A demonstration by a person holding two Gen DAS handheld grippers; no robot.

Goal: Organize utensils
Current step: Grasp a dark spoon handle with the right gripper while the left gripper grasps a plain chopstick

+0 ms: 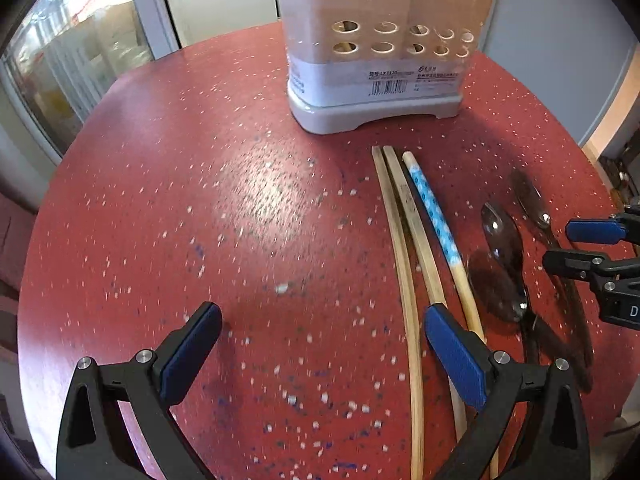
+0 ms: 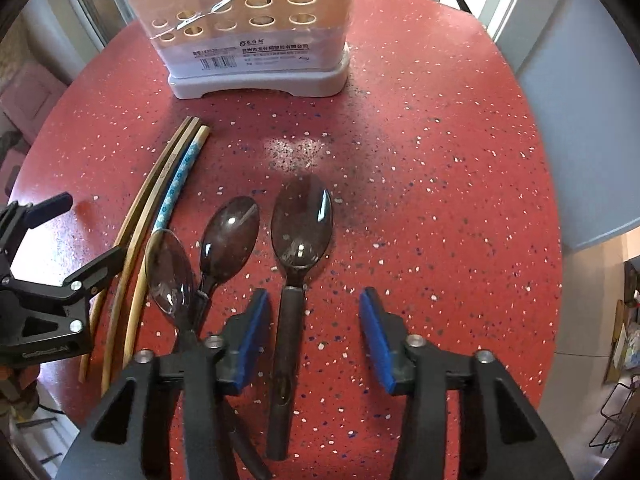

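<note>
Left gripper [image 1: 322, 354]: your jaws stand spread and empty at the bottom of the left wrist view, the three chopsticks [image 1: 416, 232] just right of centre.
Right gripper [image 2: 312, 336]: released, nothing held; the handle of the large spoon [image 2: 301, 224] lies between your pads, nearer the left one.
Other spoons: two smaller spoons [image 2: 230, 236] overlap at lower left of the right wrist view, touching.
Holder [image 2: 256, 36]: top centre, on the red table [image 2: 440, 160], nothing visible inside.
Risk: close off-centre and you may tip the spoon or nudge the neighbouring handles.
Risk: the chopsticks lie touching, so you could take more than one.
</note>
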